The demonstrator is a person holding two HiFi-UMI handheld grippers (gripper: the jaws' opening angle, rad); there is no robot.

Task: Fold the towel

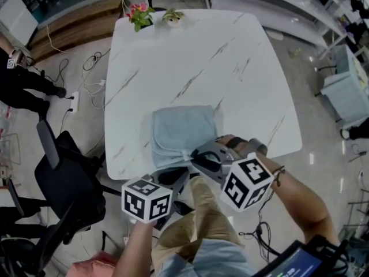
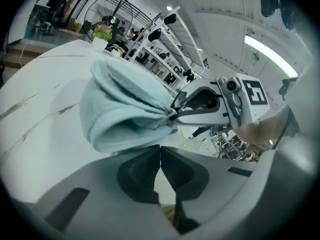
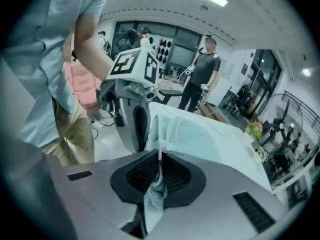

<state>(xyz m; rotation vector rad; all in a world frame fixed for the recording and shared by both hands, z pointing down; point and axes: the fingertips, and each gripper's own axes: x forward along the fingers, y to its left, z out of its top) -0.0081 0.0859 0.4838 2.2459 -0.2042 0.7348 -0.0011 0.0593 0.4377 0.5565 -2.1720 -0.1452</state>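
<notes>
Nearest in, the left gripper [image 2: 160, 156] hangs with its jaws pressed together on nothing. Just beyond, the right gripper [image 3: 159, 166] pinches the near edge of the folded blue towel [image 1: 181, 128], which lies by the front edge of the marble table [image 1: 230, 56].

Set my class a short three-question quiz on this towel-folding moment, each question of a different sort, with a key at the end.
1. True or false: the left hand-held gripper is clamped on the towel.
2. What is pinched in the right hand-held gripper? A) an edge of the towel B) a cable C) nothing
3. Fill the gap: the flowers stand at the ____ edge of the table, as seen from the person.

Key: 1 false, its jaws are together with nothing between them; 2 A; 3 far.
</notes>
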